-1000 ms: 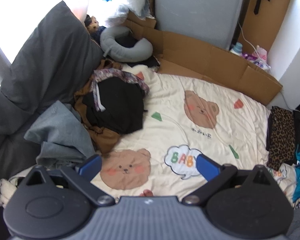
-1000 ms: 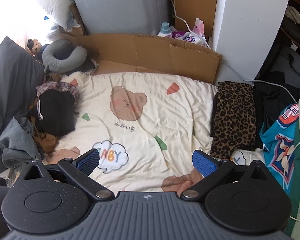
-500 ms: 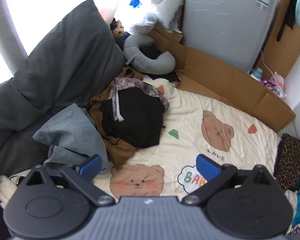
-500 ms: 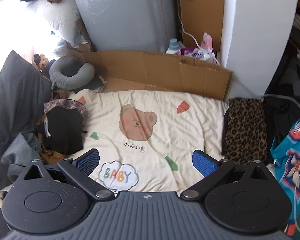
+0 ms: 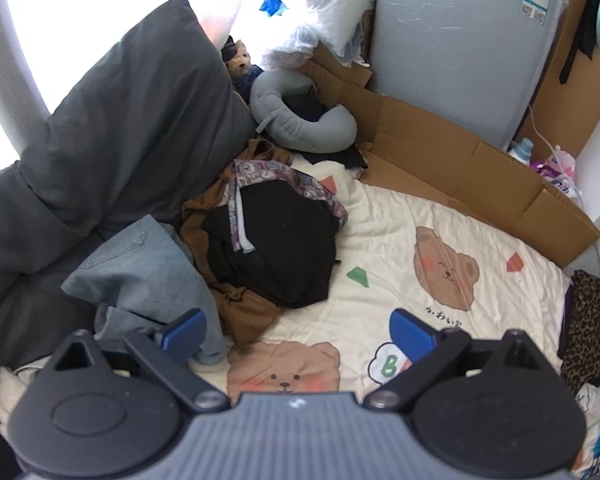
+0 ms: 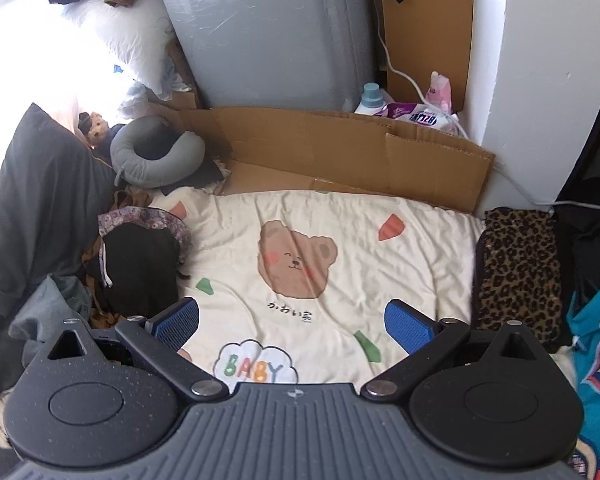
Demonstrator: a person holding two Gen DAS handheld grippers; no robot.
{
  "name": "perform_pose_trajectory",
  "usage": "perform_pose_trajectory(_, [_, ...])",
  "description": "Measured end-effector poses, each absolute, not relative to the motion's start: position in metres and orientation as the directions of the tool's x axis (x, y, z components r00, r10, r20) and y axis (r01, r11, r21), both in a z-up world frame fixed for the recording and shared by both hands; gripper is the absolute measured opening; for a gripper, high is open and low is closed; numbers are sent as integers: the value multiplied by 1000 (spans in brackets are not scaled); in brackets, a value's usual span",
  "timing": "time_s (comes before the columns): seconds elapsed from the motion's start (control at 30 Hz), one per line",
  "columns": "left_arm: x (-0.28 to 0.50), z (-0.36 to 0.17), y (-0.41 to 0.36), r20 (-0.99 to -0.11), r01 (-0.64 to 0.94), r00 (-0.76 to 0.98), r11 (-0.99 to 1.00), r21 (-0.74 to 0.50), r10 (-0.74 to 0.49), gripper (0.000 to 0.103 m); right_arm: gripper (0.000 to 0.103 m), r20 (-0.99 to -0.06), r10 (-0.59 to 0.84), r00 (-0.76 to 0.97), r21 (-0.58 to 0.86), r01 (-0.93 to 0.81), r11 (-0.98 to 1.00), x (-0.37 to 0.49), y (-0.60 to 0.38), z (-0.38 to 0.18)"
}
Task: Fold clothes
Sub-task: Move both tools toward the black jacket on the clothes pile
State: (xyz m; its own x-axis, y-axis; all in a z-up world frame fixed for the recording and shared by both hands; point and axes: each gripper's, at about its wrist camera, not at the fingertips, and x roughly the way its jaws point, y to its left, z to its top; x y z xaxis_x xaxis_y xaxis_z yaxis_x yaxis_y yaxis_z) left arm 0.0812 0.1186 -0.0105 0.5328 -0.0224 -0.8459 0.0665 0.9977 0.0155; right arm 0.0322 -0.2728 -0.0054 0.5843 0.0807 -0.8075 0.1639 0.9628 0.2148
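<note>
A heap of unfolded clothes lies at the left of the cream bear-print blanket [image 5: 400,216]: a black garment [image 5: 276,248] on top, a floral piece [image 5: 284,174], a brown garment [image 5: 248,312] underneath, and blue-grey jeans [image 5: 140,272] nearest. My left gripper [image 5: 298,334] is open, above the blanket's near edge, just short of the heap. In the right wrist view the same black garment [image 6: 140,276] sits at the left, and my right gripper [image 6: 292,326] is open over the blanket's [image 6: 340,248] middle. Both hold nothing.
A dark grey pillow [image 5: 112,132] leans at the left, with a grey neck pillow [image 5: 300,128] behind the heap. Flattened cardboard [image 6: 340,148] and a grey cabinet [image 6: 268,32] line the back. A folded leopard-print cloth [image 6: 520,268] and a teal printed garment [image 6: 596,340] lie at the right.
Both grippers have pulled back and tilted up, so more of the back wall shows. The left view has swung left toward the clothes heap. Both stay open.
</note>
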Motion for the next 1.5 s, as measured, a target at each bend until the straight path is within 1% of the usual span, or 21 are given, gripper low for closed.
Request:
perform_pose_trajectory(0.17, [90, -20, 120, -836, 74, 549, 997, 39, -8, 97, 102, -808, 64, 586, 203, 176, 963, 49, -274, -15])
perform_pose_trajectory(0.3, [99, -31, 123, -828, 75, 561, 996, 38, -11, 97, 102, -808, 104, 580, 251, 180, 951, 66, -276, -22])
perform_pose_trajectory(0.43, [110, -47, 128, -838, 64, 546, 997, 33, -7, 96, 102, -799, 84, 595, 212, 149, 966, 83, -269, -25])
perform_pose_trajectory(0.77, [126, -77, 145, -852, 22, 524, 1000, 10, -3, 95, 102, -820, 96, 564, 210, 141, 967, 111, -258, -48])
perform_pose_trajectory(0.97, [133, -90, 150, -846, 22, 533, 1000, -3, -15, 95, 102, -816, 108, 568, 198, 100, 975, 124, -248, -53])
perform_pose_trajectory(1.07, [138, -96, 152, -838, 11, 545, 1000, -18, -21, 95, 102, -811, 132, 570, 204, 64, 977, 132, -241, -54])
perform_pose_trajectory(1.2, [145, -106, 157, -827, -17, 561, 999, -50, -31, 91, 102, -801, 163, 576, 216, 24, 976, 144, -233, -60])
perform_pose_trajectory(1.4, [158, -126, 164, -798, -30, 602, 998, -61, -31, 91, 101, -780, 251, 573, 258, -72, 964, 158, -219, -79])
perform_pose_trajectory(1.5, [164, -142, 171, -778, -42, 626, 994, -100, -52, 90, 101, -782, 281, 556, 266, -111, 958, 165, -211, -93])
